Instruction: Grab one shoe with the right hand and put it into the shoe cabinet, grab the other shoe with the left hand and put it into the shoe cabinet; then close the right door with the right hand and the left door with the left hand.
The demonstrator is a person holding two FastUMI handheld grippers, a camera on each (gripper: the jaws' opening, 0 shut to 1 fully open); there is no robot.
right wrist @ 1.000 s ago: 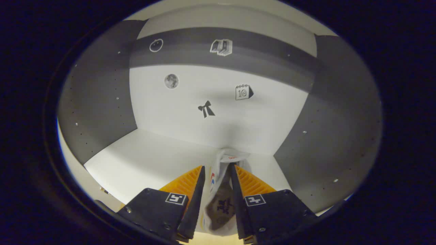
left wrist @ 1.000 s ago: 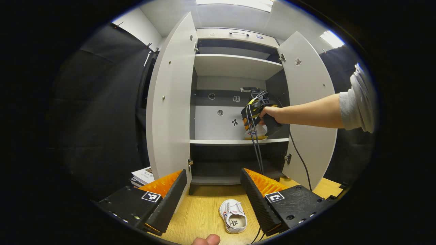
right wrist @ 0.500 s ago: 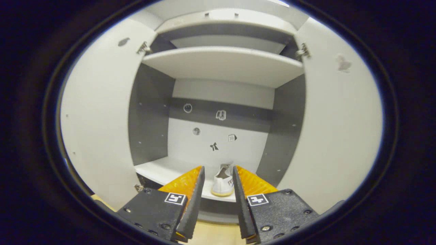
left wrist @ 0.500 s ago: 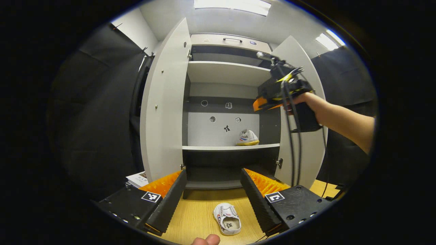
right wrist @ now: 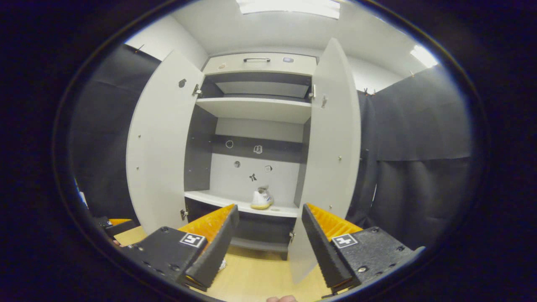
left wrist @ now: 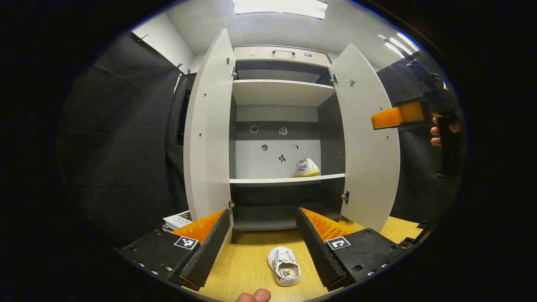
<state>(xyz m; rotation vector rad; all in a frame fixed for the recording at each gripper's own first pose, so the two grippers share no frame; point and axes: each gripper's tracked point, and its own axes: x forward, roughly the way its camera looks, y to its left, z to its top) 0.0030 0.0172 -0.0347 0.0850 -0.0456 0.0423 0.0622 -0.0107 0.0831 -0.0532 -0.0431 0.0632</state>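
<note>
Left gripper (left wrist: 263, 243) spread wide, empty, with one shoe (left wrist: 284, 272) on the floor between the jaws. Right gripper (right wrist: 268, 239) wide too, empty; second shoe (right wrist: 261, 199) ahead on the shoe cabinet (right wrist: 251, 107) shelf.

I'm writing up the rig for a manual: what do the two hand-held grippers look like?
Each hand-held gripper has two black wedge fingers with ribbed black inner faces and ridged orange outer sides, on black bases carrying a square black-and-white marker and screws. That goes for the left hand-held gripper and the right hand-held gripper. Seen from the left gripper view, the right one has a black handle.
</note>
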